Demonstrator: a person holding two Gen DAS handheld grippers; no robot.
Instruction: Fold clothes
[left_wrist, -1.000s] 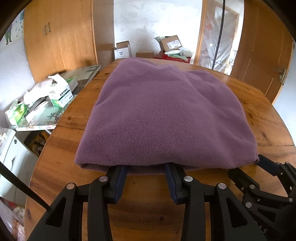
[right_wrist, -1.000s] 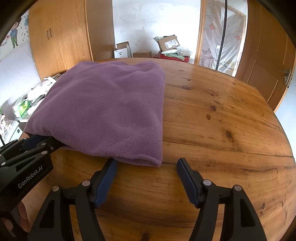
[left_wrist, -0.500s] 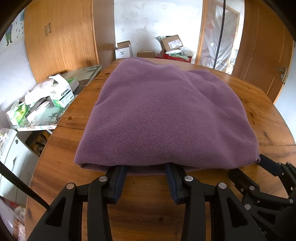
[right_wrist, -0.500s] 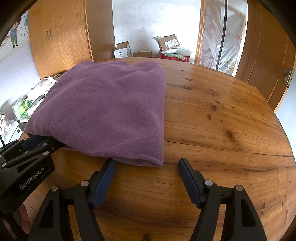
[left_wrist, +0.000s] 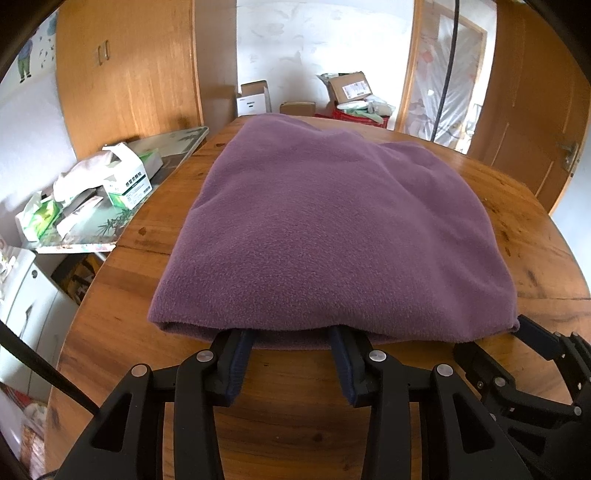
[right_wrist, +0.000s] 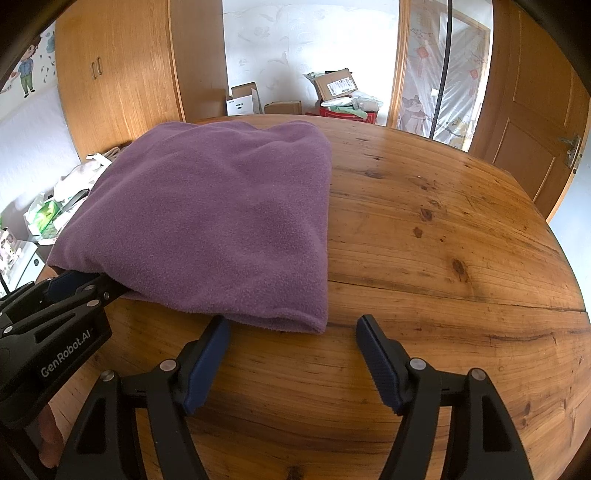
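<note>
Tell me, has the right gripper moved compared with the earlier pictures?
Yes, slightly. In the right wrist view the purple fleece corner now sits a little farther from the right gripper, so it has drawn back along the wooden table.

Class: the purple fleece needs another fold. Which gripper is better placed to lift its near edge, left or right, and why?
Probably the left gripper: its fingers already reach under the purple fleece at its near edge. The right gripper, open, sits at the corner, one finger beside the cloth over bare table.

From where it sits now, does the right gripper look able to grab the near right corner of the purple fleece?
Probably yes. The right gripper is open, with the near right corner of the purple fleece lying just ahead between its fingers. Only bare wooden table surrounds it; the left gripper sits further along the hem.
</note>
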